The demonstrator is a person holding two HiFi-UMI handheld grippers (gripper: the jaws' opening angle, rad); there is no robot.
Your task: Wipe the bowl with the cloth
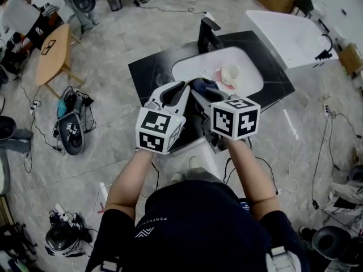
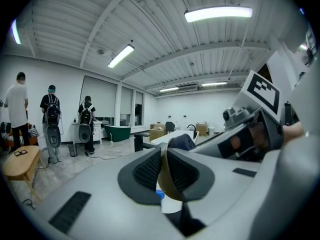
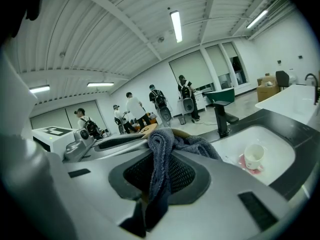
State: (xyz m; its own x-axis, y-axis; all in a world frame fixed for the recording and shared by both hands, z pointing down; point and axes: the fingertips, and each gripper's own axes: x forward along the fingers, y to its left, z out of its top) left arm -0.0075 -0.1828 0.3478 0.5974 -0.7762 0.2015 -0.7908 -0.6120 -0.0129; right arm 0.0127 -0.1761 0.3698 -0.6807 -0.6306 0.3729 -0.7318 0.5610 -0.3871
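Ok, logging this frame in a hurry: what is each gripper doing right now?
Left gripper: jaws shut on the bowl, at its rim.
Right gripper: jaws shut on the cloth.

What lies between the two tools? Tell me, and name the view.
The bowl, its rim clamped in the left tool, and the blue cloth pinched in the right tool. Each gripper view shows its own grip.

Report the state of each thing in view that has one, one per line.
Left hand-held gripper: shut on the rim of the bowl.
Right hand-held gripper: shut on the cloth.
Bowl: held up, clamped by its wall.
Cloth: bunched, hanging through the jaws.
Cup: upright in the sink.
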